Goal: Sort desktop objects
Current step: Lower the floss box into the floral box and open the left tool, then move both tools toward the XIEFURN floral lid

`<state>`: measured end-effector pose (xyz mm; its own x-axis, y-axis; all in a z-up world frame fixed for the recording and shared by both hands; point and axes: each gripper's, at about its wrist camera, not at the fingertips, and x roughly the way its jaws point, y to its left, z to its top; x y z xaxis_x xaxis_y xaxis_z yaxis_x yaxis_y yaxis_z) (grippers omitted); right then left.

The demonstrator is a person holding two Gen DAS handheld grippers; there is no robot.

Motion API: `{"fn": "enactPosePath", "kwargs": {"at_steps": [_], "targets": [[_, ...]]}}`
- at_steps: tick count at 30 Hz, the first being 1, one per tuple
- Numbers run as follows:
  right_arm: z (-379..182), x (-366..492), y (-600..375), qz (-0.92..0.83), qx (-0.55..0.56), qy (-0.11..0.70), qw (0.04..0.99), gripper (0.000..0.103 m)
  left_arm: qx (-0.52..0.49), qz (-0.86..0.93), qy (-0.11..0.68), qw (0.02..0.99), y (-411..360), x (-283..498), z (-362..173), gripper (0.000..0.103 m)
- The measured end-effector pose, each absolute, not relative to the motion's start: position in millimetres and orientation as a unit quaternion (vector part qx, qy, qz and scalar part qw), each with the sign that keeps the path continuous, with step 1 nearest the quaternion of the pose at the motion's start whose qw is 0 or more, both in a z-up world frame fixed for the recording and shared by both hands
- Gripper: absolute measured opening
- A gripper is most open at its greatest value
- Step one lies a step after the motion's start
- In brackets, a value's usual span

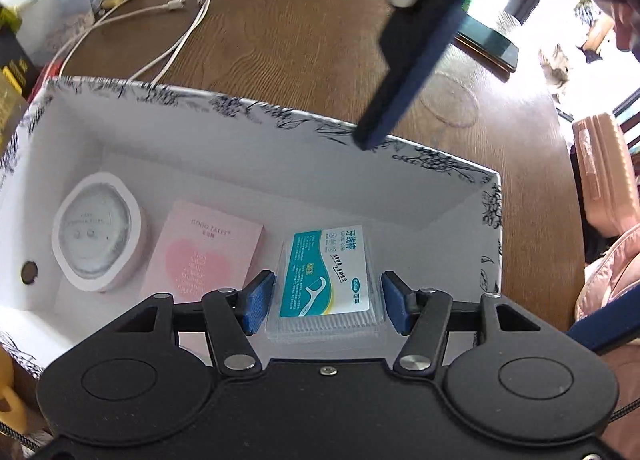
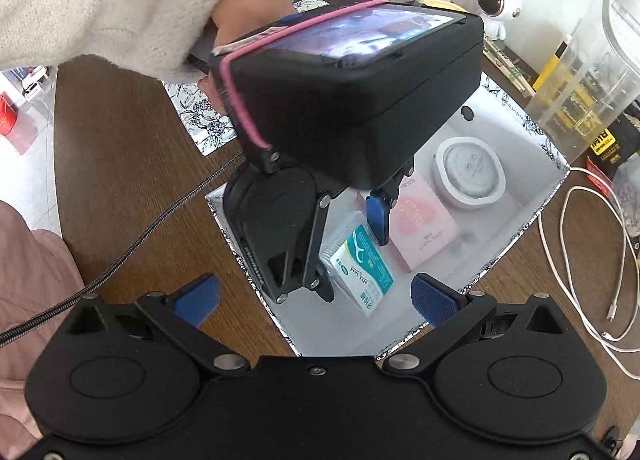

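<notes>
- My left gripper hangs inside the white floral-rimmed cardboard box, its blue pads spread either side of the clear plastic floss-pick box without touching it.
- Left of it lie a pink heart-printed card box and a round white case.
- My right gripper hovers wide open, empty, above the box's near rim.

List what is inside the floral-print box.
Inside the box: a round white case, a pink card box and a dental floss pick pack, flanked by the left hand-held gripper. The gripper body covers the near floor.
</notes>
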<state>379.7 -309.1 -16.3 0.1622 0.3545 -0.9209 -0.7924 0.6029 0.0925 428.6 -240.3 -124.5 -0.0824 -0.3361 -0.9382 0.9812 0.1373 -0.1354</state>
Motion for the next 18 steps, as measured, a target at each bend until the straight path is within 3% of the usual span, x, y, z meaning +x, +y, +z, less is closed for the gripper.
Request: {"fn": "enactPosePath", "kwargs": {"at_steps": [15,18], "targets": [[-18,365,-314,0.377,-0.205,0.522,0.737,0.103,0.346,-0.543,0.526,0.555,-245,437,-153,0.057],[-18,361,-314,0.374,-0.207,0.522,0.738,0.103,0.340,-0.525,0.534,0.569,-244,441,-151,0.068]]}}
